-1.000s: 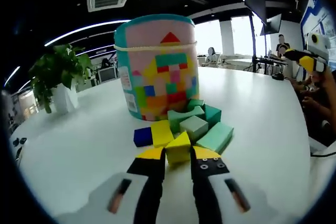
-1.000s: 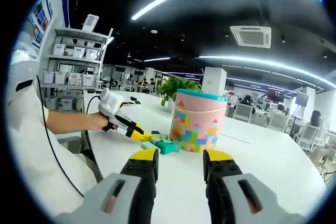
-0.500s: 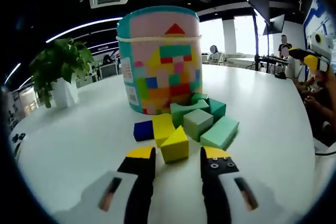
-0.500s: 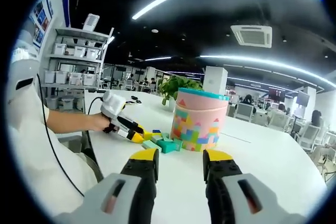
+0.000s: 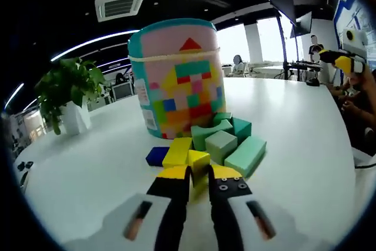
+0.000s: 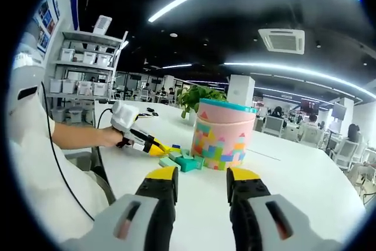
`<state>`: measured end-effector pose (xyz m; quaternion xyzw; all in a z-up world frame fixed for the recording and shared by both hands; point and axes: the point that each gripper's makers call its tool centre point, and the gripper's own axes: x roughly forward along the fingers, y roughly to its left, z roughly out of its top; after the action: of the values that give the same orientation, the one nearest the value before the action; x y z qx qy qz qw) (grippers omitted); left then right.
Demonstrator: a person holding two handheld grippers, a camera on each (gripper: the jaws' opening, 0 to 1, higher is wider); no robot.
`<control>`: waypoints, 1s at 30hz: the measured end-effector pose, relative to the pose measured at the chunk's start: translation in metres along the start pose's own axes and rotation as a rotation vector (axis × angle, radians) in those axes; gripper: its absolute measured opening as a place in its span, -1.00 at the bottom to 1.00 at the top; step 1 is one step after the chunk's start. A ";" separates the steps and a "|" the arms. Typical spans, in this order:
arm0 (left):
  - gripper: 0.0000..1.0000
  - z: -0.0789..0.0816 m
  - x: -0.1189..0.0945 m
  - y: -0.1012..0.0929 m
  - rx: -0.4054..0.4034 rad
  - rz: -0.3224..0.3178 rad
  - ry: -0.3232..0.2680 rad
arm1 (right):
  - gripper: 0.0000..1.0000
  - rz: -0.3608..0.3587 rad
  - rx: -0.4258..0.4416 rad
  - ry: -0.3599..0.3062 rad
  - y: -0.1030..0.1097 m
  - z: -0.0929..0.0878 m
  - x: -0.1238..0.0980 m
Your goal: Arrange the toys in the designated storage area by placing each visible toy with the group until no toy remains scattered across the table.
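A pink canister (image 5: 176, 74) with a teal rim and a block pattern stands on the white table (image 5: 88, 163). At its foot lies a cluster of foam blocks: a blue one (image 5: 157, 156), a flat yellow one (image 5: 177, 151) and several green ones (image 5: 245, 156). My left gripper (image 5: 200, 173) is shut on a yellow wedge block (image 5: 198, 161) at the near edge of the cluster. In the right gripper view the same canister (image 6: 220, 139) and blocks (image 6: 182, 161) sit farther off, with the left gripper (image 6: 154, 147) touching them. My right gripper (image 6: 202, 177) hangs open over the table, holding nothing.
A potted plant (image 5: 67, 89) in a white pot stands left of the canister. A person's arm (image 6: 76, 136) and white sleeve lie along the table's near edge. Office desks and chairs (image 6: 311, 136) stand beyond the table. The right gripper (image 5: 343, 63) shows at far right.
Half a second ago the left jaws stood wide with the yellow wedge resting on the table; they have now closed on it again. The right gripper has stayed put.
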<state>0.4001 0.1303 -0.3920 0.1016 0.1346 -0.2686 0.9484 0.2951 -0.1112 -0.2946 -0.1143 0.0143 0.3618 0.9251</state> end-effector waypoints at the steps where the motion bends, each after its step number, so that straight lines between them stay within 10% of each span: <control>1: -0.75 0.001 0.000 0.002 -0.001 0.001 -0.001 | -0.33 0.000 0.000 0.000 0.000 0.000 0.000; 10: -0.75 -0.001 -0.004 -0.001 -0.017 0.002 -0.005 | -0.34 0.001 -0.001 0.004 0.000 -0.001 0.001; 30: -0.75 0.069 -0.026 0.005 -0.096 -0.057 -0.178 | -0.34 -0.003 0.001 -0.003 -0.001 -0.001 0.000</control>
<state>0.3951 0.1291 -0.3184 0.0280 0.0652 -0.2969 0.9523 0.2960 -0.1122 -0.2951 -0.1133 0.0131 0.3606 0.9257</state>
